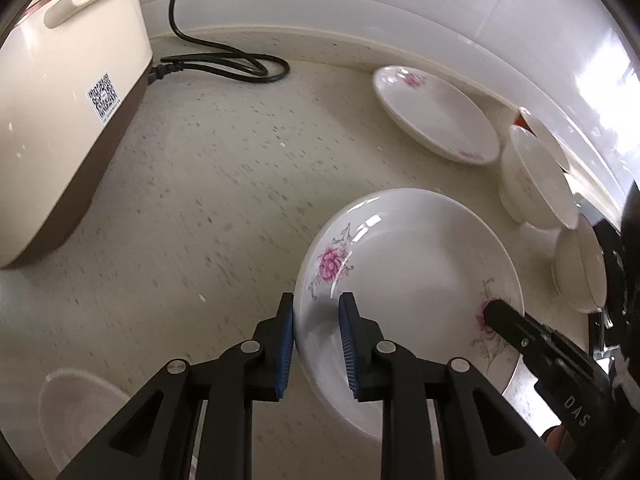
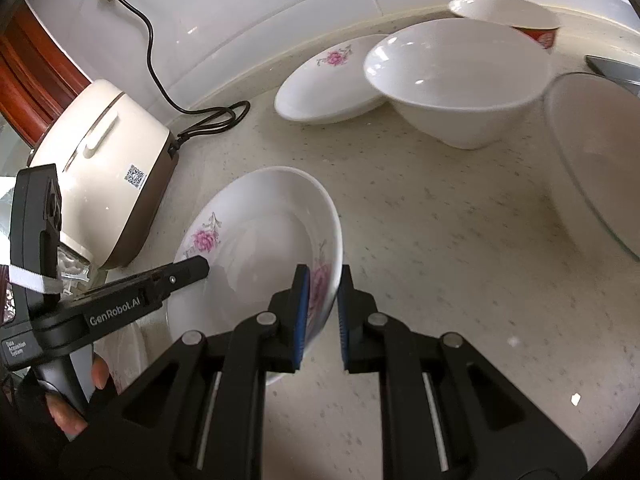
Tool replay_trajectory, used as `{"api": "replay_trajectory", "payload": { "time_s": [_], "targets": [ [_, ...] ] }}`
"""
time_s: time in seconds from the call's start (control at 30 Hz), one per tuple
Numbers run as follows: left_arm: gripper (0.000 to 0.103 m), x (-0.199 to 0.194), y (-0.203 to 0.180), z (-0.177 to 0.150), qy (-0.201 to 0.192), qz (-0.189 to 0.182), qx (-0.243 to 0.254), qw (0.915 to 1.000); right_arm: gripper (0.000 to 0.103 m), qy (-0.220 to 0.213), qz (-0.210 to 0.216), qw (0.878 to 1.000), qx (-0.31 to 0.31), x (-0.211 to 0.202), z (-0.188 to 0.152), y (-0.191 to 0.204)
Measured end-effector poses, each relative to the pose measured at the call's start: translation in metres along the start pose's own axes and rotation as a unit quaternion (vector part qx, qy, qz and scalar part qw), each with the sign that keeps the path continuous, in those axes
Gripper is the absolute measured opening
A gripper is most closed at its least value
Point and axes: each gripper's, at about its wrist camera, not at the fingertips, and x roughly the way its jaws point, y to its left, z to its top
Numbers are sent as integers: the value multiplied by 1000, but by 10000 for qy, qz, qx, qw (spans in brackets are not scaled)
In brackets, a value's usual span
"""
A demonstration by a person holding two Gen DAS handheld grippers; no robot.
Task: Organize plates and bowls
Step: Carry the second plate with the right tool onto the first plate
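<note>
Between my two claws, over the speckled counter (image 1: 208, 184), hangs the flowered plate (image 1: 412, 264), and I have it by opposite edges. My left gripper (image 1: 316, 344) is clenched on the near-left rim, one blue pad under the outside and the other inside the well. My right gripper (image 2: 323, 316) is clenched on the far rim, right over the pink blossom printed there. Seen from my left wrist, the plate looks oval, its long axis running from lower left up toward upper right, the open face tipped up and a little toward me. Whether its base touches the counter I cannot tell.

Behind it, against the tiled wall, a second flowered plate (image 1: 436, 116) lies flat. Just right of that stands a plain white bowl (image 2: 456, 88), upright, with a red-banded cup (image 2: 520, 20) behind it. Another pale bowl (image 2: 596, 160) sits at the far right. A cream rice cooker (image 2: 108, 168) stands at my left, its black cord (image 2: 152, 52) looping to the wall socket.
</note>
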Motion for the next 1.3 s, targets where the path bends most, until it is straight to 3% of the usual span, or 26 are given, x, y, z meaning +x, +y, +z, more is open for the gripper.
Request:
{"api": "replay_trajectory", "payload": {
  "time_s": [0.83,1.3],
  "targets": [
    [23,-48,-32,-41,-286,-186,230,9992,16,-367,-40,9992,122,-57,-20,-14],
    [23,-84,-5,-60,-616,-88,-15,9981,16,-488,173,9985,-177,-74,-31,19]
  ]
}}
